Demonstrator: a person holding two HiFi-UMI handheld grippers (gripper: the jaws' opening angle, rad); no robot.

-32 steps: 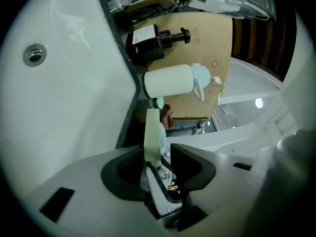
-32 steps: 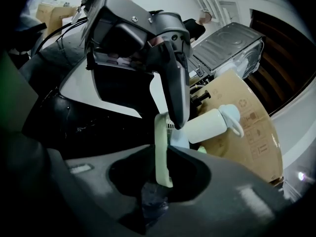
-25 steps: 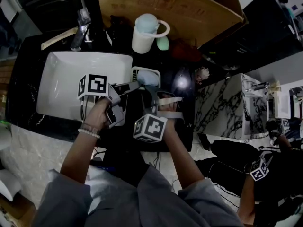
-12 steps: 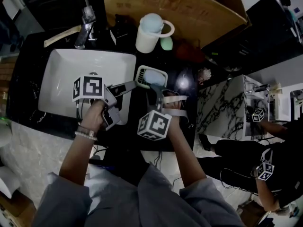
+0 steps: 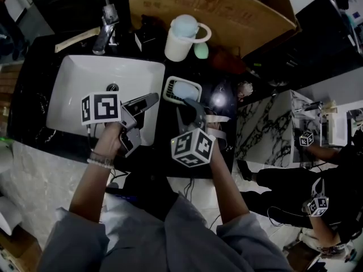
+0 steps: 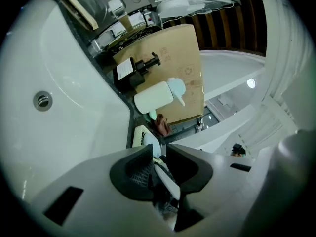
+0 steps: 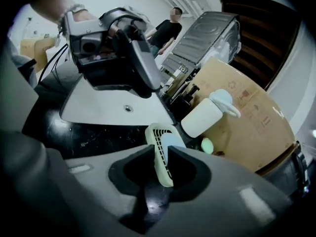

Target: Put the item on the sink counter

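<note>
- Right of the basin (image 5: 85, 92), the dish (image 5: 168, 88) is gripped by its rim in the right claw (image 7: 159, 154), jaws just opening.
- The left claw (image 6: 158, 151) is held empty and ajar, jaws just closing.

The cardboard (image 5: 227, 16) is cut off at the head view's top.

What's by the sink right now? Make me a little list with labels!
Basin: white rectangular sink basin, set in the black counter
Dish: cream slotted soap dish on the counter, right of the basin
Soap: pale blue bar in the dish
Mug: white mug with a pale blue top, behind the dish
Right tool: pads on the dish's rim; jaws have just been opening
Left tool: over the basin, empty; jaws have just been closing
</note>
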